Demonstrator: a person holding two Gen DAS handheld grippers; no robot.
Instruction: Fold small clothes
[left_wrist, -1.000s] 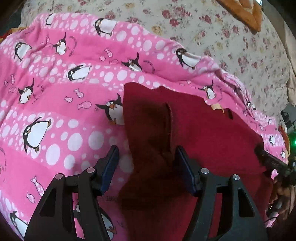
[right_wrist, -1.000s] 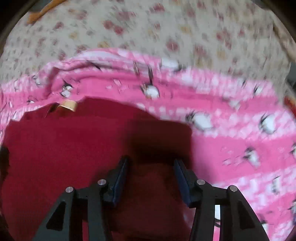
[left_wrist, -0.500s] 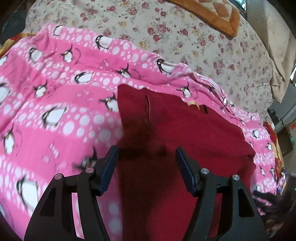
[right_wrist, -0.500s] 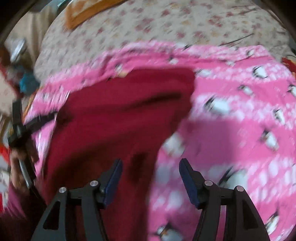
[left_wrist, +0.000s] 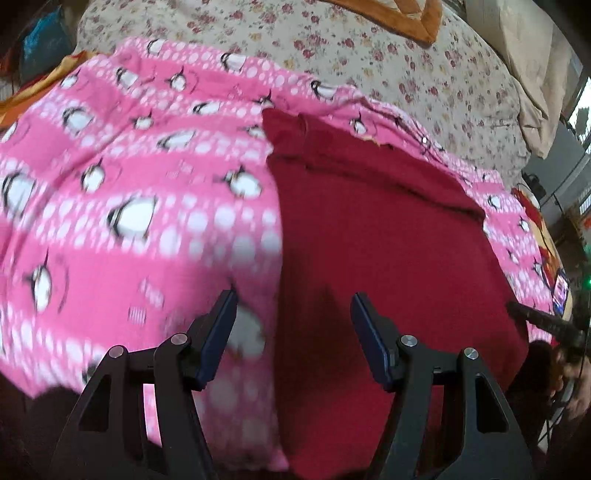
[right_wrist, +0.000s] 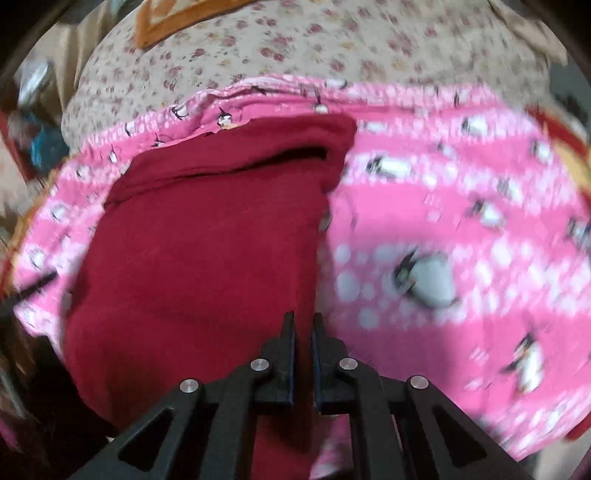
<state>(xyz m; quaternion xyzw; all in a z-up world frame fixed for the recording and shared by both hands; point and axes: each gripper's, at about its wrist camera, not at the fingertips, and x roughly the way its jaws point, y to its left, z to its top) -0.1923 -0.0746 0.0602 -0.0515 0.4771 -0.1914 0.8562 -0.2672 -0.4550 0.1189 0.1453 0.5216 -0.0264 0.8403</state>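
A dark red garment (left_wrist: 376, 236) lies flat on a pink penguin blanket (left_wrist: 129, 206), its far end folded over into a band. My left gripper (left_wrist: 291, 299) hangs open over the garment's near left edge. That edge runs between the fingers, and the pads do not press it. In the right wrist view the red garment (right_wrist: 199, 251) fills the left half. My right gripper (right_wrist: 303, 317) is shut on its near right edge, with red cloth pinched between the narrow jaws. The right gripper's black tip (left_wrist: 543, 321) shows at the garment's right side.
The blanket covers a bed with a beige floral sheet (left_wrist: 424, 62) behind it. An orange-trimmed cushion (left_wrist: 399, 14) lies at the far end. The pink blanket (right_wrist: 461, 229) spreads wide on the right. Red and yellow printed fabric (left_wrist: 543, 236) lies at the bed's right edge.
Both grippers have drawn back from the far end toward the garment's near end. The right jaws, open before, have closed on the garment's right edge. The left jaws stay equally wide.
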